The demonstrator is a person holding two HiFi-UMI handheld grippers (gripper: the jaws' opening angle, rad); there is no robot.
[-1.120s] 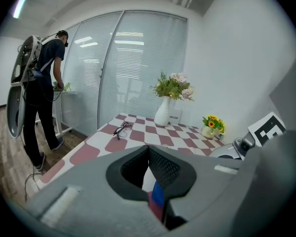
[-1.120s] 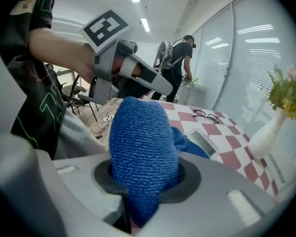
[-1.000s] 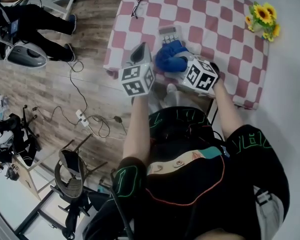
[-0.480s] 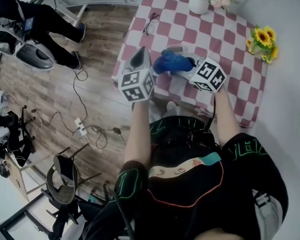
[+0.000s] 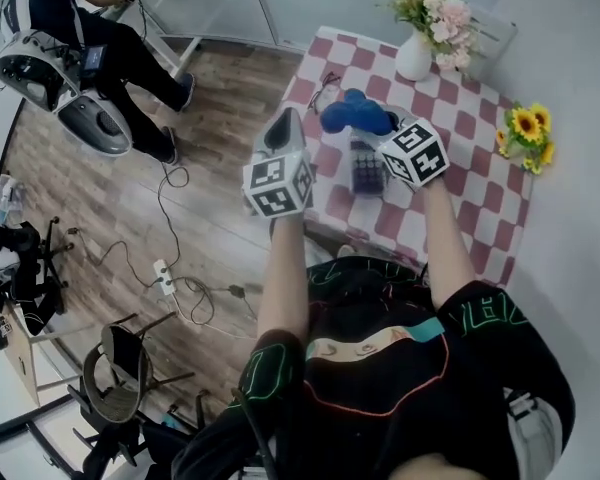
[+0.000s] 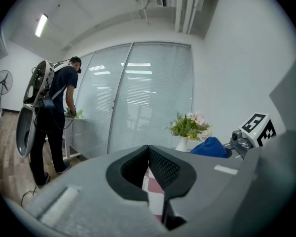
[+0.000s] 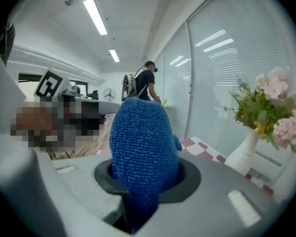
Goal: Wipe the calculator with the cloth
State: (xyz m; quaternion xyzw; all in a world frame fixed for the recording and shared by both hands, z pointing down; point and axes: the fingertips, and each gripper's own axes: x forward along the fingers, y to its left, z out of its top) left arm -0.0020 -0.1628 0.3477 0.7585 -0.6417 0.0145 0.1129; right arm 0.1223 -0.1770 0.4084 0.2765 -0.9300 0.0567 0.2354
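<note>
Checked table point(image 5: 480, 158), one calculator point(image 5: 366, 168), one cloth point(image 5: 352, 115)

A table point(image 5: 480, 183) stood ahead of the person, with a calculator point(image 5: 365, 168) lying near its front edge. A cloth point(image 5: 355, 116), sitting between the jaws of the right gripper point(image 5: 382, 126), was at the calculator's far end. The left gripper point(image 5: 283, 133) was to the calculator's left, over the table's left edge (nothing between its jaws). Glasses point(image 5: 328, 86) lay on the table behind it. A vase point(image 5: 415, 60) stood at the far edge, and sunflowers point(image 5: 525, 133) at the right edge.
</note>
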